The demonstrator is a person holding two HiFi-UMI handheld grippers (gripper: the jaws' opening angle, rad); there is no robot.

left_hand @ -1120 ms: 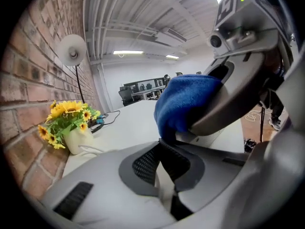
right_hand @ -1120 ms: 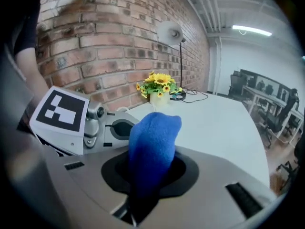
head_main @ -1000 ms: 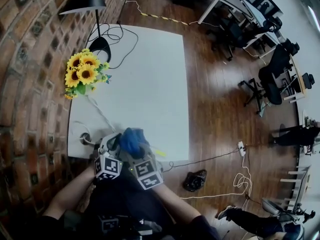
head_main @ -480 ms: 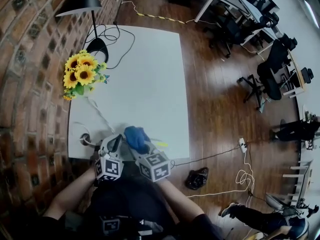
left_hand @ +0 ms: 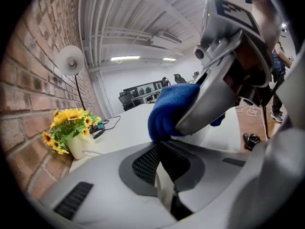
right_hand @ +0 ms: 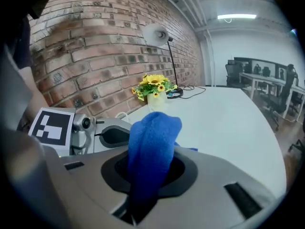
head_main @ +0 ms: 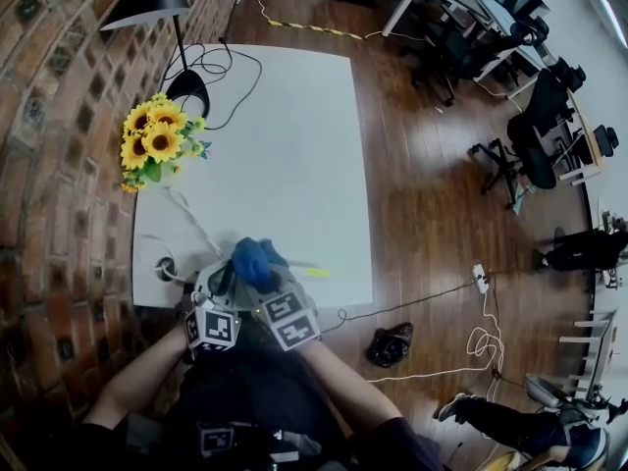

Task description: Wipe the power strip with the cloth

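Head view: blue fleece cloth (head_main: pixel 253 258) at near edge of white table (head_main: pixel 294 145), pinched in right gripper (head_main: pixel 267 283) jaws. Left gripper (head_main: pixel 222 285) jaws pressed together; pale sliver between them, unidentifiable. White power strip (head_main: pixel 302 267) mostly hidden under cloth, barely distinguishable from table; yellow-green end shows.

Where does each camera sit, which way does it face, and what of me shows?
Head view: on the head, steeply down at the white table; forearms, left gripper and right gripper show.
Left gripper view: on the left gripper, along jaws shut on a thin white piece, toward the sunflowers; the right gripper crosses it.
Right gripper view: on the right gripper, along jaws shut on the blue cloth; left gripper shows beside.
Shared: all three show cloth and sunflowers.
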